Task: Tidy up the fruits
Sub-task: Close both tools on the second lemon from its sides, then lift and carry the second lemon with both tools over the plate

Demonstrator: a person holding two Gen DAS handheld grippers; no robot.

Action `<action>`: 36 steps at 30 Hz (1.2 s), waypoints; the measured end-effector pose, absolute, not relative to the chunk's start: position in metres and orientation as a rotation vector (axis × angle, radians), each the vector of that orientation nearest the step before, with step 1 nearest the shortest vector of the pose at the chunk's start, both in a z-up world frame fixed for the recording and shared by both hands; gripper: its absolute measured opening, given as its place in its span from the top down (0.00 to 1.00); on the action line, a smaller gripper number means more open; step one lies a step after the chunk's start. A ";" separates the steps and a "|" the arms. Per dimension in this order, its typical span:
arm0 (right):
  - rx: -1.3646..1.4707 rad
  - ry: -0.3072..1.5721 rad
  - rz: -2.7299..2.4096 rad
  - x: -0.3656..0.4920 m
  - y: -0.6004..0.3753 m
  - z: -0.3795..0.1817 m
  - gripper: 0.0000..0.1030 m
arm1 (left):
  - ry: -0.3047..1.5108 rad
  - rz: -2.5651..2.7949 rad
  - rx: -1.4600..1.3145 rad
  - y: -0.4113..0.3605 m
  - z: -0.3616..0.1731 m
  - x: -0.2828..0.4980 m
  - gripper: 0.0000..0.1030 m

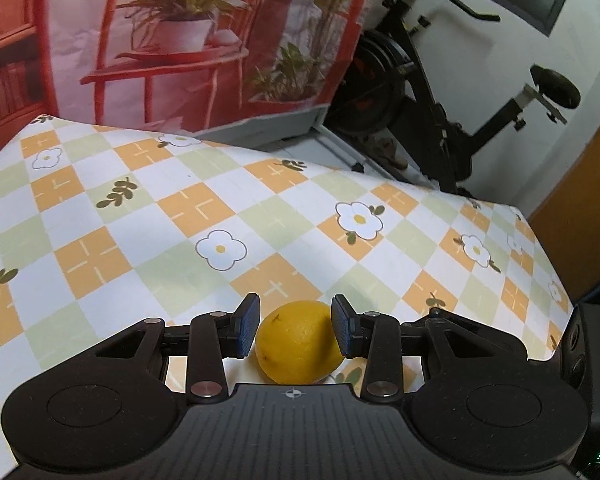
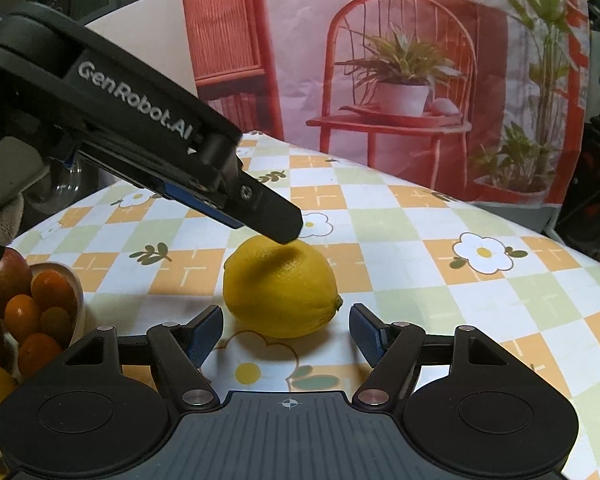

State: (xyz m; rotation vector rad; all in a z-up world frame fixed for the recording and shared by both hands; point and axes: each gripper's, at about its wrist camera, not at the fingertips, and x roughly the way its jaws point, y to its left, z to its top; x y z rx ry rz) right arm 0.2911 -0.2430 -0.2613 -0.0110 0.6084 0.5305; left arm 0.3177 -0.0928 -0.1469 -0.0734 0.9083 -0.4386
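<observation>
Right gripper [image 2: 286, 334] jaws spread wide, empty, lemon [image 2: 280, 286] just beyond them on the checked tablecloth [image 2: 420, 240], left gripper [image 1: 296, 330] pads closely flanking the lemon, contact unclear, fruit bowl [image 2: 74, 280] left of the lemon.

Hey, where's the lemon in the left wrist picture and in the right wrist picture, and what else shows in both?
Left wrist view: the lemon sits low and centre, between the left tool's blue pads.
Right wrist view: the lemon lies centre, just ahead of the right tool, with the left tool's tip above it.
Shared landmark: the checked flower tablecloth and the red chair backdrop.
</observation>
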 end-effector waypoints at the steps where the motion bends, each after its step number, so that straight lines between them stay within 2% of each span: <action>1: -0.007 0.611 0.533 0.292 -0.243 -0.262 0.36 | 0.915 -0.445 -0.076 -0.093 -0.148 0.319 0.60; 8: -0.006 0.630 0.548 0.295 -0.242 -0.264 0.42 | 0.938 -0.461 -0.067 -0.096 -0.153 0.322 0.60; 17: 0.003 0.635 0.541 0.301 -0.241 -0.265 0.41 | 0.938 -0.458 -0.063 -0.096 -0.153 0.322 0.61; 19: 0.006 0.633 0.556 0.300 -0.241 -0.265 0.47 | 0.936 -0.460 -0.060 -0.097 -0.153 0.320 0.61; 36: 0.035 0.579 0.604 0.255 -0.231 -0.253 0.47 | 0.948 -0.494 -0.075 -0.073 -0.135 0.281 0.61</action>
